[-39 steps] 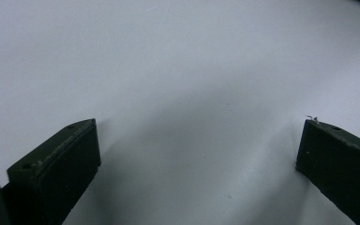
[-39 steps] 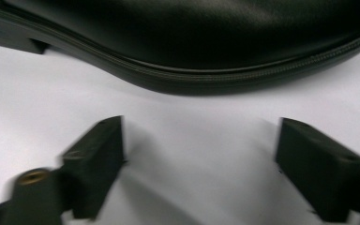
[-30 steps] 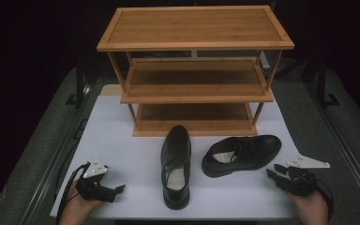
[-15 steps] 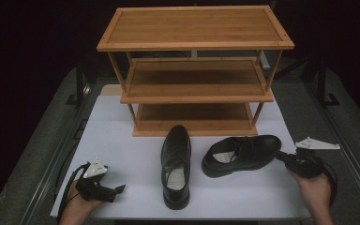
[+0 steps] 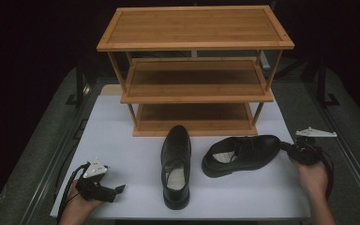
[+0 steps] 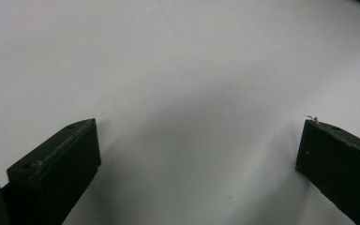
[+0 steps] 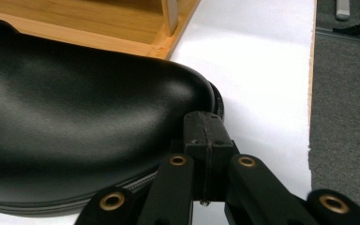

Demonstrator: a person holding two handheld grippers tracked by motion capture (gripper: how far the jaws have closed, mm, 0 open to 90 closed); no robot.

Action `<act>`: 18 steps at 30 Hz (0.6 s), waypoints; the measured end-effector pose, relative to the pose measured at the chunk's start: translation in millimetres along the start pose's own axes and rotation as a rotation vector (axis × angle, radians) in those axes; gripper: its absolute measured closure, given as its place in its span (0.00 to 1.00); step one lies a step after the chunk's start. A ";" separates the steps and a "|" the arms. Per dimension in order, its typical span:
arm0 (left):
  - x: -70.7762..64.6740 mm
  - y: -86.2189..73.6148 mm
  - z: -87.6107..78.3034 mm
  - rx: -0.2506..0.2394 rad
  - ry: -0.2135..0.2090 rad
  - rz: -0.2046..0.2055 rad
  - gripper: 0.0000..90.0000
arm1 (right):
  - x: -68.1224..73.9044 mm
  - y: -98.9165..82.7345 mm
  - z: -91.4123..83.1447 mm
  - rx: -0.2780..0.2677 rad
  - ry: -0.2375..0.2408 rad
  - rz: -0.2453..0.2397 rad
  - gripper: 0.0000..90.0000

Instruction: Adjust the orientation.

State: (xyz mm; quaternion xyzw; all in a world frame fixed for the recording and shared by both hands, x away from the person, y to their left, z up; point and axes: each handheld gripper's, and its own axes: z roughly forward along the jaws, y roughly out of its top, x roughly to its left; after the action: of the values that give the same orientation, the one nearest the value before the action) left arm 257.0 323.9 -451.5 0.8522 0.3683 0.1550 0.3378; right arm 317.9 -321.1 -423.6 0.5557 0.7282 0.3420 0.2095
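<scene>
Two black leather shoes lie on the white table top [image 5: 122, 140] in front of a wooden rack. One shoe [image 5: 176, 164] points toward the rack. The other shoe [image 5: 241, 153] [image 7: 75, 117] lies crosswise with its toe to the right. My right gripper [image 5: 287, 148] [image 7: 206, 123] is shut, pads pressed together with nothing between them, and its tip is at that shoe's toe. My left gripper [image 5: 119, 189] [image 6: 197, 145] rests at the near left of the table, open, with bare white surface between its jaws.
The three-shelf wooden rack [image 5: 194, 70] [image 7: 75, 18] stands at the back of the table, all shelves bare. Grey carpeted surface [image 7: 347, 117] borders the table's right edge. Metal rails run along both sides.
My right gripper has moved away from the person, up to the toe of the crosswise shoe, and its jaws have shut. The left gripper and both shoes have stayed put.
</scene>
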 end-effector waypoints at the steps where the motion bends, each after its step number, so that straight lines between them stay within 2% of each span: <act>1: 0.0 0.0 0.0 0.000 0.000 0.000 0.00 | -0.6 -0.3 0.6 0.003 -0.001 0.001 1.00; 8: 0.1 0.0 0.0 0.000 -0.001 0.000 0.00 | -1.8 9.2 11.3 0.001 0.005 0.000 1.00; 18: 0.1 -0.1 0.2 -0.003 0.000 -0.002 0.00 | 1.1 32.8 38.8 -0.008 0.035 -0.007 1.00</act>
State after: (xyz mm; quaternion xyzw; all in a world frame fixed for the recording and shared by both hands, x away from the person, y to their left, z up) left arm 257.1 323.9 -451.7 0.8513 0.3688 0.1552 0.3393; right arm 366.0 -304.9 -425.9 0.5466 0.7323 0.3536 0.2001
